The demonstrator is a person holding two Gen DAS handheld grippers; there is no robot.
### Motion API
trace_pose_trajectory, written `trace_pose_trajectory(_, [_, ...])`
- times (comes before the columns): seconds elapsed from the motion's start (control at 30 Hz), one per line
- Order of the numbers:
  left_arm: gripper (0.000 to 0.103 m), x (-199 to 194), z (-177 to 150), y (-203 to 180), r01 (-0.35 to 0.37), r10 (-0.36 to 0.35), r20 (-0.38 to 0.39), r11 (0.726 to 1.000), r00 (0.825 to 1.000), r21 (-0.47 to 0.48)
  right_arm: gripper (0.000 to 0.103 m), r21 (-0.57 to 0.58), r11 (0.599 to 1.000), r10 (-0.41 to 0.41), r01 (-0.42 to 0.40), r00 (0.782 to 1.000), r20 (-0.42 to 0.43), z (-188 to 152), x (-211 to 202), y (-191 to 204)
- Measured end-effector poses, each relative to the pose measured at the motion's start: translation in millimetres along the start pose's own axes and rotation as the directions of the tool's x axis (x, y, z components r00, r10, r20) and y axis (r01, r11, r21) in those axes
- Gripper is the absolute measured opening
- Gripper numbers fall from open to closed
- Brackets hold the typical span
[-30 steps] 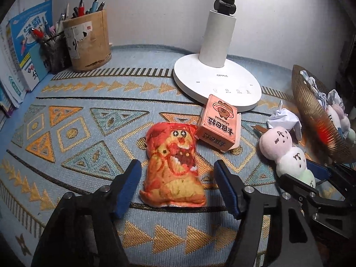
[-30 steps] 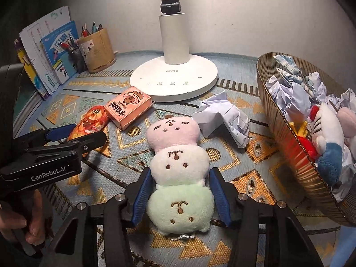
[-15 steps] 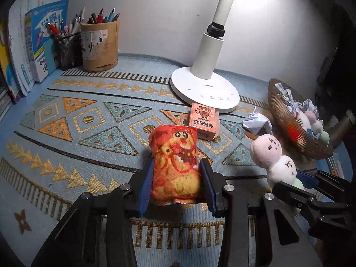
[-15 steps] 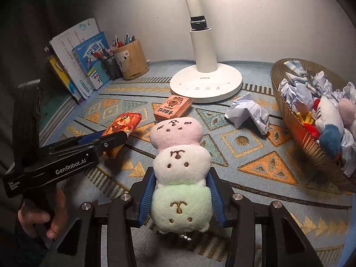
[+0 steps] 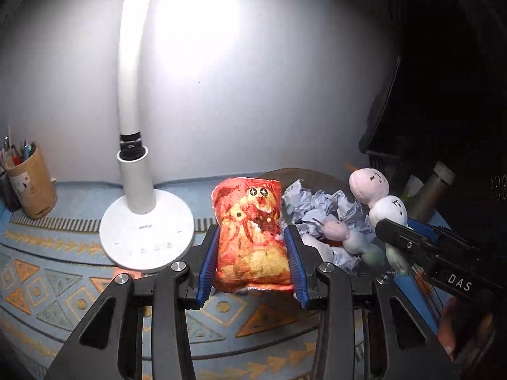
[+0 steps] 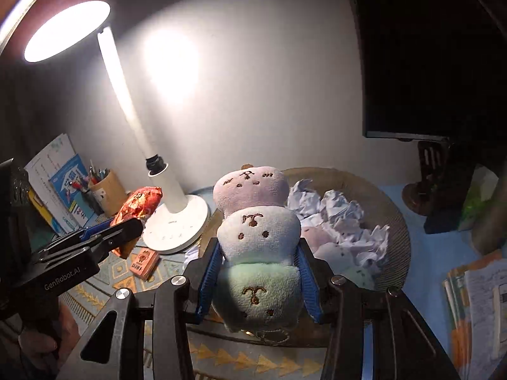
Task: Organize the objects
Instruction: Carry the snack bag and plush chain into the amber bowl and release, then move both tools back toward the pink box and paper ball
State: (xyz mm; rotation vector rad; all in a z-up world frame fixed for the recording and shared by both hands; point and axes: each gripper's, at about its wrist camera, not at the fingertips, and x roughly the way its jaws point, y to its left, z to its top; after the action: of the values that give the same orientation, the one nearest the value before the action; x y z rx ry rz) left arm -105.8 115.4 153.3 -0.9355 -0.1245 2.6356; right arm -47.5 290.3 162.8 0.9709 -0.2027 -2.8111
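Left wrist view: the left gripper (image 5: 252, 258) clenches one orange snack-shaped plush (image 5: 252, 237), lifted above the tabletop (image 5: 63, 285), with one lamp (image 5: 136, 158) at ten o'clock and one basket (image 5: 301, 174) of crumpled paper at two o'clock. Right wrist view: the right gripper (image 6: 258, 275) grasps one three-ball plush (image 6: 258, 237) raised before the same basket (image 6: 396, 237), one small orange box (image 6: 144, 261) lying at nine o'clock.

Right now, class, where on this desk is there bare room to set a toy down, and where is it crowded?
Free: the patterned mat in front of the lamp base, bordered left by the pen cup. Crowded: the basket, filled with crumpled paper and plush toys.
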Motion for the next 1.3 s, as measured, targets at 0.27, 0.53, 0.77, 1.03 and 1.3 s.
trace_pose_trajectory(0.27, [0.038,84.1,3.7,-41.8,0.049,-0.045,-0.07,0.998,0.997,0.048,0.045,0.207,0.977,0.065,-0.051,0.996,-0.061,38.0,56.0,-64.4])
trace_pose_trajectory(0.53, [0.068,105.0,-2.3,-42.5,0.08,-0.07,-0.119,0.994,0.99,0.081,0.058,0.158,0.987,0.002,0.016,0.994,-0.11,42.8,92.7,-65.1])
trace_pose_trajectory(0.77, [0.084,66.4,-3.1,-28.7,0.083,-0.08,-0.056,0.994,0.995,0.067,0.066,0.193,0.981,0.017,-0.002,0.997,-0.075,37.9,68.3,-70.5])
trace_pose_trajectory(1.03, [0.085,-29.5,3.0,24.7,-0.025,0.022,0.082,0.999,0.996,0.025,0.066,0.144,0.988,0.062,-0.058,0.998,-0.021,29.8,9.5,-21.1])
trace_pose_trajectory(1.3, [0.097,-111.3,-25.7,93.5,-0.155,0.169,0.162,0.984,0.972,-0.092,0.067,0.048,0.985,0.169,-0.167,0.985,-0.035,-5.5,-38.1,73.6])
